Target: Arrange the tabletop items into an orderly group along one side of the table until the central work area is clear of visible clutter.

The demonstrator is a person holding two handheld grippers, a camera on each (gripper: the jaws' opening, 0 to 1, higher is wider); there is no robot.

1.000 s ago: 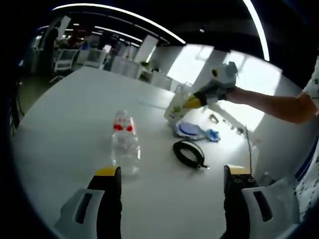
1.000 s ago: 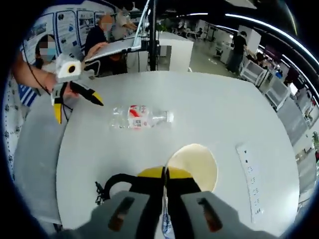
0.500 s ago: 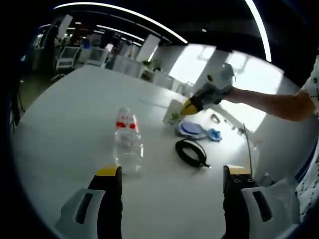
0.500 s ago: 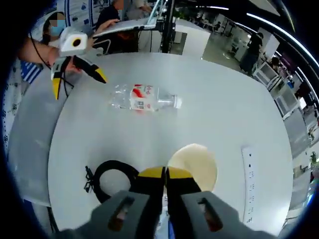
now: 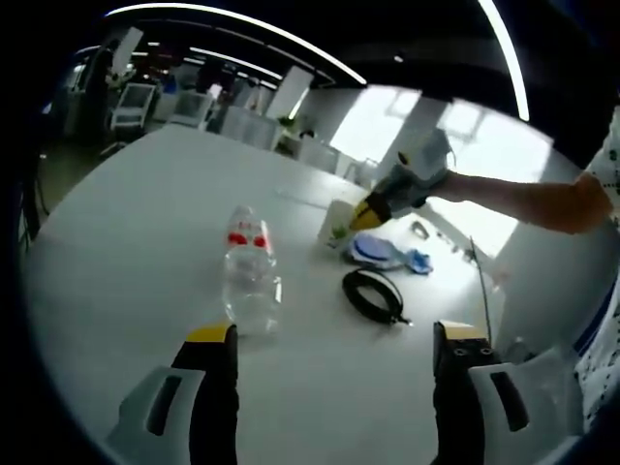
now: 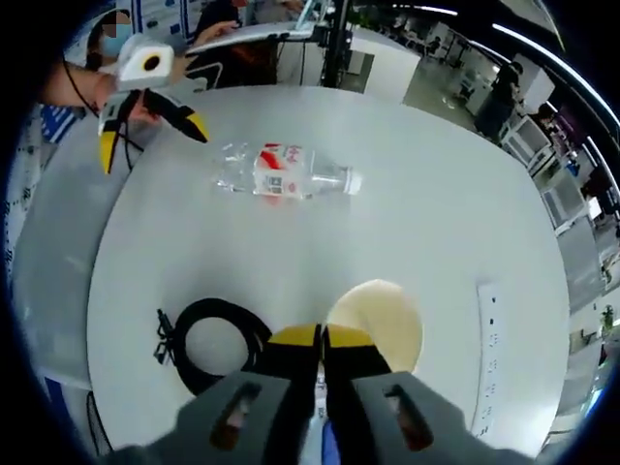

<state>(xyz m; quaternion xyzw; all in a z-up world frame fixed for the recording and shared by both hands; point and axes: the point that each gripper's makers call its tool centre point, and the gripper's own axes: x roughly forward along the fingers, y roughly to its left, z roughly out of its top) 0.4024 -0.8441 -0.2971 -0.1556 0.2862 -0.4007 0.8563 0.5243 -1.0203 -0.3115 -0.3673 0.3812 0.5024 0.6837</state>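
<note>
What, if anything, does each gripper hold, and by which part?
The right gripper holds the paper cup by its rim, fingers shut on it. The left gripper is open, holding nothing; the water bottle lies ahead of it.

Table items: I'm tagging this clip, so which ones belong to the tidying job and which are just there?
Job items:
plastic bottle
coiled black cable
paper cup, clamped in the right tool
blue cloth

Not part of it:
power strip
office chairs
seated person
</note>
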